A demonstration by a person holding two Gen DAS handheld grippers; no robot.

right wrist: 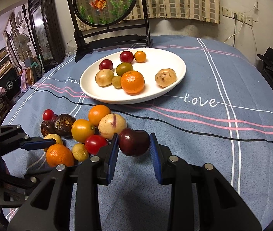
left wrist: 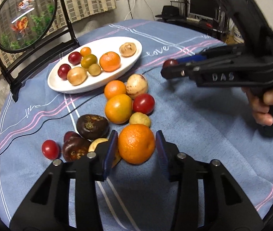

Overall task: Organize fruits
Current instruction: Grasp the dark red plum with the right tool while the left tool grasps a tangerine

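A white oval plate (left wrist: 59,84) (right wrist: 155,94) holds several fruits on the blue tablecloth. A pile of loose fruits lies in front of it. My left gripper (left wrist: 136,144) straddles an orange (left wrist: 136,143) (right wrist: 59,155) on the cloth, jaws close on both sides; a small gap shows at the right pad. My right gripper (right wrist: 134,144) is shut on a dark red plum (right wrist: 133,142) (left wrist: 170,63) and holds it above the cloth. It shows from the side in the left wrist view (left wrist: 167,70).
A round goldfish screen on a black stand (left wrist: 25,15) (right wrist: 105,2) stands behind the plate. Loose fruits include a yellow-orange tomato (left wrist: 118,108), red tomatoes (left wrist: 143,103) (left wrist: 50,149), dark brown fruits (left wrist: 92,126) and pale round fruits (left wrist: 137,85). A hand (left wrist: 267,104) holds the right gripper.
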